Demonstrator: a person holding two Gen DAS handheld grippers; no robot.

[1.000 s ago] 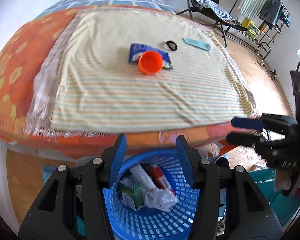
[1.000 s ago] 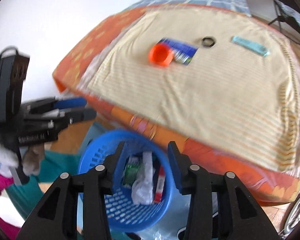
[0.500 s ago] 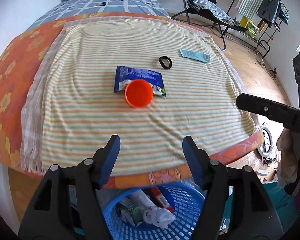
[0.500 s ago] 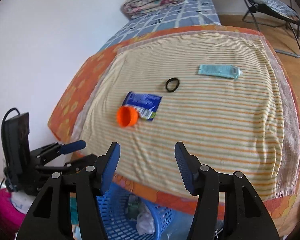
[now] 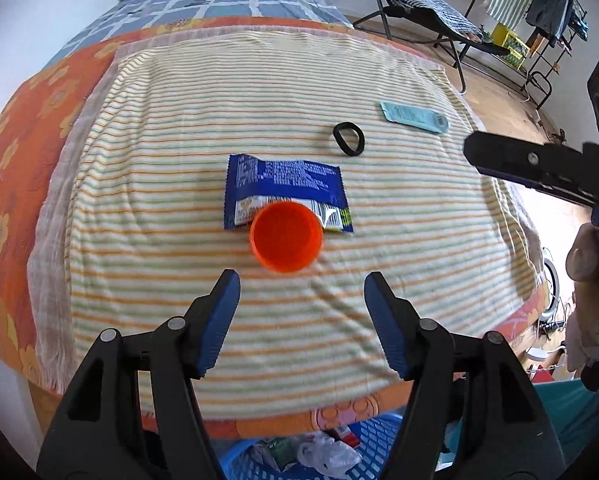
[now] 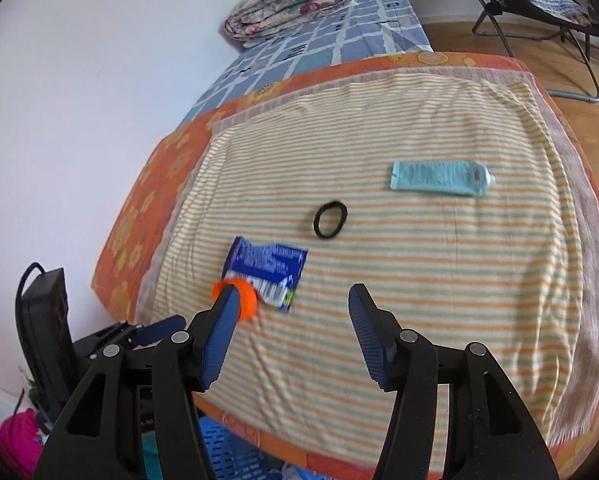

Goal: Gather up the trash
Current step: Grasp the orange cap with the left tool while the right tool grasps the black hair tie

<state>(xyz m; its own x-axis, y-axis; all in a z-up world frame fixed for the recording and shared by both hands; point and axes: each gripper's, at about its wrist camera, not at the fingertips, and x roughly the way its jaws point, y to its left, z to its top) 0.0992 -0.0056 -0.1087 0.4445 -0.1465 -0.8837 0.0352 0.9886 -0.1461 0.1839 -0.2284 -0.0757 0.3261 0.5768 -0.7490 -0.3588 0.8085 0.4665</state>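
left view: the left gripper (image 5: pixel 299 286) hangs with jaws spread just short of the cap (image 5: pixel 286 237), which lies on the wrapper (image 5: pixel 285 190), seemingly lined up to grab it. right view: the right gripper (image 6: pixel 293 300) is spread and empty, the basket (image 6: pixel 227 452) below the bed edge for drops.

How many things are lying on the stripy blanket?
4. An orange cup lies on a blue wrapper; a black hair tie sits beyond, and a light blue tube farthest right. None look hidden.
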